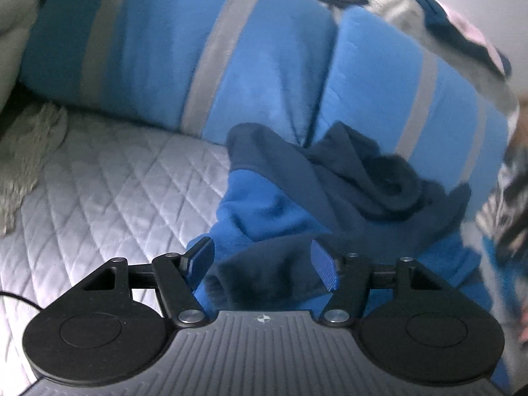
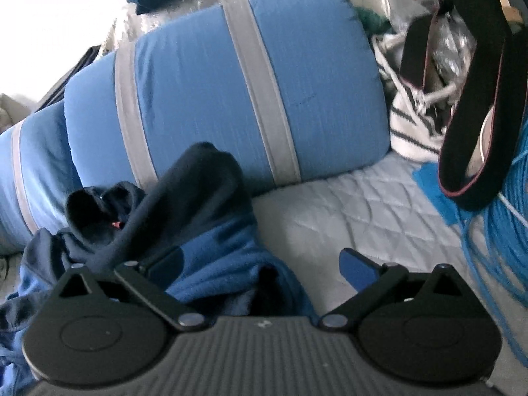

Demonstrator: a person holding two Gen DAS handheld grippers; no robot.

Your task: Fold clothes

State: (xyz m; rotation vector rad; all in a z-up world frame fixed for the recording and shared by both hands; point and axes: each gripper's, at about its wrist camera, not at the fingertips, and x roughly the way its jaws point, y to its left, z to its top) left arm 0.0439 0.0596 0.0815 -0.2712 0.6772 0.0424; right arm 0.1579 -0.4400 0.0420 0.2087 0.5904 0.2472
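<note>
1. A crumpled blue and navy sweater is lying in a heap on a grey quilted bedspread, leaning against blue pillows with grey stripes.
2. The left gripper is hanging low over the near edge of the sweater, its jaws standing apart with a dark navy fold lying in the gap between the blue pads; the pads are not pressing on the cloth as far as the left wrist view shows.
3. The right gripper is sitting over the other side of the same sweater, its jaws spread wide; the left pad is lying over the blue cloth, while the right pad is standing over bare bedspread.
4. In the right wrist view, a navy part of the sweater is sticking up in a hump in front of one striped pillow.
5. To the right of that pillow, a white cloth with dark stripes is lying bunched up, with a wide black strap hanging in front of it and a bundle of blue cord lying beside it at the edge.
6. Both views are blurring somewhat, so finer details of the cloth cannot be told.
</note>
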